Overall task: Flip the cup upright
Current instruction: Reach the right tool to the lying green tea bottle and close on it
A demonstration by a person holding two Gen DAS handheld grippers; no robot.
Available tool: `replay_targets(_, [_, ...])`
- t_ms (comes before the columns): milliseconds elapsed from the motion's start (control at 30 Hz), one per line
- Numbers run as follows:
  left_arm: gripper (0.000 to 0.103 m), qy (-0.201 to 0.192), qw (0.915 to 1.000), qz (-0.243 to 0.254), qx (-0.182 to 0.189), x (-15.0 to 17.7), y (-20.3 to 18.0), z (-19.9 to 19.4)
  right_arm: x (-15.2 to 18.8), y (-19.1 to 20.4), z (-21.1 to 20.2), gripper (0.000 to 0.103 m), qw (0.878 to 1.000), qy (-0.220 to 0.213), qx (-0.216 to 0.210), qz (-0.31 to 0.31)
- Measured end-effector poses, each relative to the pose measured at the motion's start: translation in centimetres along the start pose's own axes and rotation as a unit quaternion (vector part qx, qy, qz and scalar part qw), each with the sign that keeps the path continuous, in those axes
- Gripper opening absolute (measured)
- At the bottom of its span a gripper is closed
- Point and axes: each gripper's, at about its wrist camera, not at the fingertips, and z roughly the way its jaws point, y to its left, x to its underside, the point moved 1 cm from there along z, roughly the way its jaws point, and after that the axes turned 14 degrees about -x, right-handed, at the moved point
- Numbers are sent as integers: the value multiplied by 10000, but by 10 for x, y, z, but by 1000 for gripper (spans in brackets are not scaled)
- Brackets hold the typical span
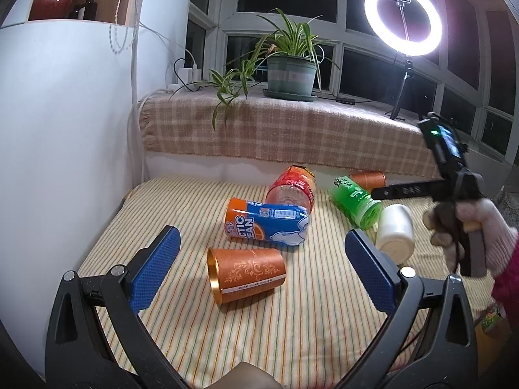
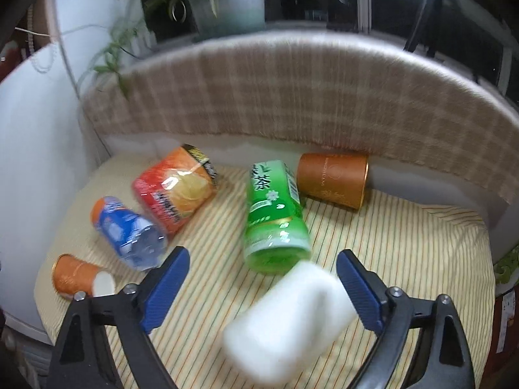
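Several cups lie on their sides on a striped cloth (image 1: 292, 317). An orange patterned cup (image 1: 248, 272) lies between the blue pads of my open left gripper (image 1: 261, 253), mouth to the left; it also shows in the right wrist view (image 2: 76, 275). A white cup (image 2: 292, 321) lies between the pads of my open right gripper (image 2: 262, 274), blurred; it also shows in the left wrist view (image 1: 395, 231). A gloved hand holds the right gripper's handle (image 1: 460, 214) beside it.
A blue-orange cup (image 1: 267, 223), a red cup (image 1: 292, 188), a green cup (image 1: 355, 201) and a brown cup (image 1: 368, 180) lie further back. A checked blanket ledge (image 1: 285, 133) with a potted plant (image 1: 290, 73) and a ring light (image 1: 403, 17) stands behind. A white wall (image 1: 65, 129) is left.
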Motion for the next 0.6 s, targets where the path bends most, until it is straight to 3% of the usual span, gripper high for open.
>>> replay_targets(300, [103, 39, 10000, -34, -64, -1, 8, 3, -31, -14, 52, 84, 9958, 911, 6, 23])
replay_targets(600, [103, 76, 9999, -86, -72, 0, 16, 6, -40, -24, 88, 77, 9892, 1450, 172, 109])
